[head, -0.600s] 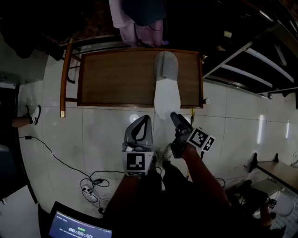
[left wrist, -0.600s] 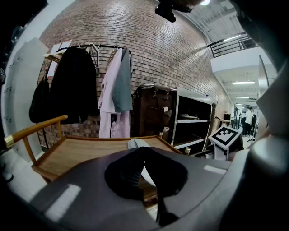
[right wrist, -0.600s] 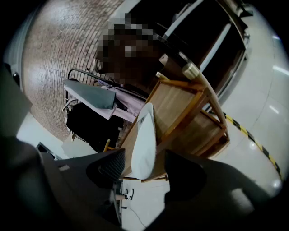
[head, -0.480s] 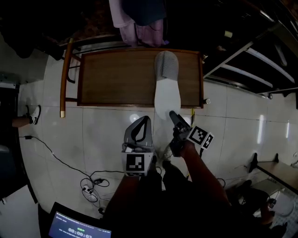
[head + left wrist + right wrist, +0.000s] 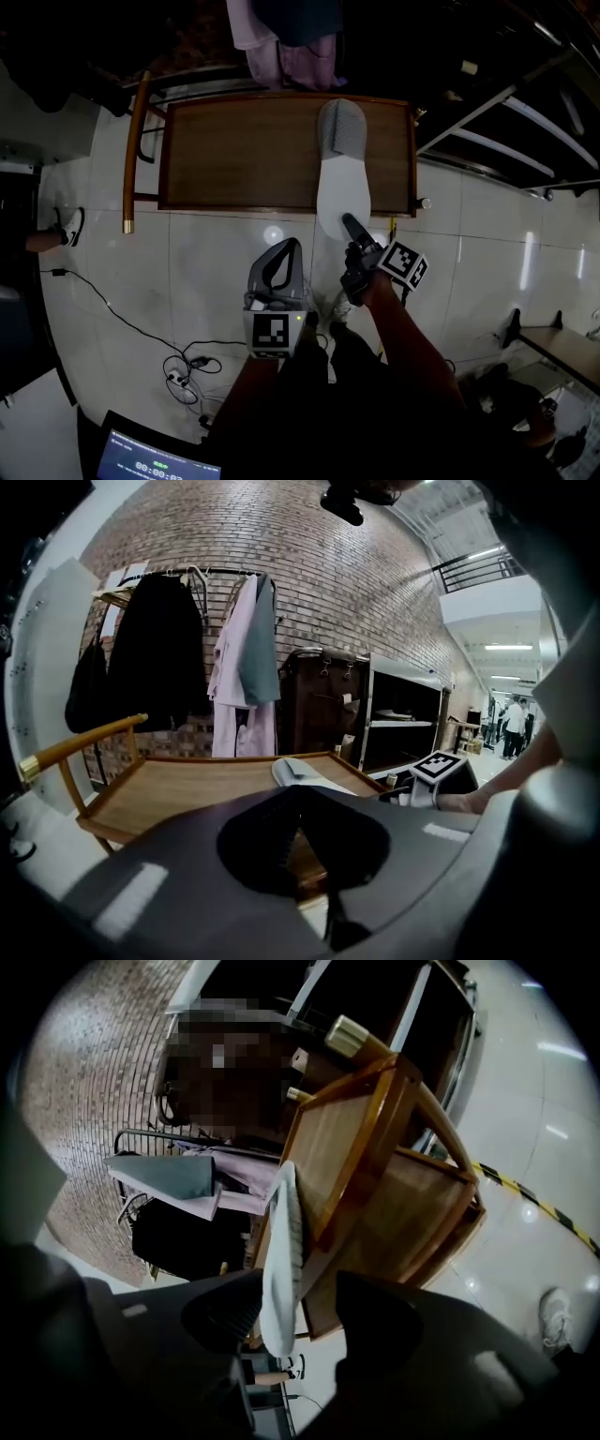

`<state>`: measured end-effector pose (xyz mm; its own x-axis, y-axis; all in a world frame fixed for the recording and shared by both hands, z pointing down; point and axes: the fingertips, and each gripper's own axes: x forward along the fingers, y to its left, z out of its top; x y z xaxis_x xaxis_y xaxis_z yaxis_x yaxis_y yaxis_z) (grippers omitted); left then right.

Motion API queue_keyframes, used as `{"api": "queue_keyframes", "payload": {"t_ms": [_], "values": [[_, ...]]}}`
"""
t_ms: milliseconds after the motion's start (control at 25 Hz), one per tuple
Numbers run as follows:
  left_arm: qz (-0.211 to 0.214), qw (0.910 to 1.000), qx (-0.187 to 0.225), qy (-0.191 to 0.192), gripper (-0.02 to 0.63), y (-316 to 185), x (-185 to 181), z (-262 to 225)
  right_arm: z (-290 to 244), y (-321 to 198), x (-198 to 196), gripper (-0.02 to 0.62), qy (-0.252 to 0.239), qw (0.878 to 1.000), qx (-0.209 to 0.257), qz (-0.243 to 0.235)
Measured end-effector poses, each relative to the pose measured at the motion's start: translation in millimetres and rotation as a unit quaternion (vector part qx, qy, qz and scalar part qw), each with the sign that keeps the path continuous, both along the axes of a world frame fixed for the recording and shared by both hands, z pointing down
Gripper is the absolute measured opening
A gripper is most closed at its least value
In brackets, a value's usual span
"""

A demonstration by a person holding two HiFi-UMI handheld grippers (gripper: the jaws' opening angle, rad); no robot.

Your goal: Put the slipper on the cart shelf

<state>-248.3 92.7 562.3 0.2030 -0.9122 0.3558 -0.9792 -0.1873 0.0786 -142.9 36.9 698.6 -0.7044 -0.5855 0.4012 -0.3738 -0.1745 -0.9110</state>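
While slipper [image 5: 340, 178] lies on cart shelf [image 5: 234, 155], upper centre of head view, heel overhanging near edge, right gripper [image 5: 350, 223] fingers stand wide apart around heel, gap beside it. Left gripper [image 5: 291, 248] fingers together, empty, lower centre.

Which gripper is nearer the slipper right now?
Right. The right gripper is at the slipper's heel, which sits between its open jaws. The left gripper is farther back and to the slipper's left, clear of it.
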Motion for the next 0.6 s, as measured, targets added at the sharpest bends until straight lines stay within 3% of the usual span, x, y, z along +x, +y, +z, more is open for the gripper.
{"api": "queue_keyframes", "payload": {"t_ms": [320, 600], "values": [[-0.011, 0.9999, -0.001, 0.006, 0.015, 4.3, -5.2, 2.4, -6.3, -3.3, 0.1, 0.074, -0.017, 1.000, 0.010, 0.012], [-0.017, 0.9998, -0.005, 0.009, 0.015, 14.2, -17.6, -1.4, -24.1, 0.4, -3.2, 0.037, -0.002, 0.999, 0.043, 0.001]]}}
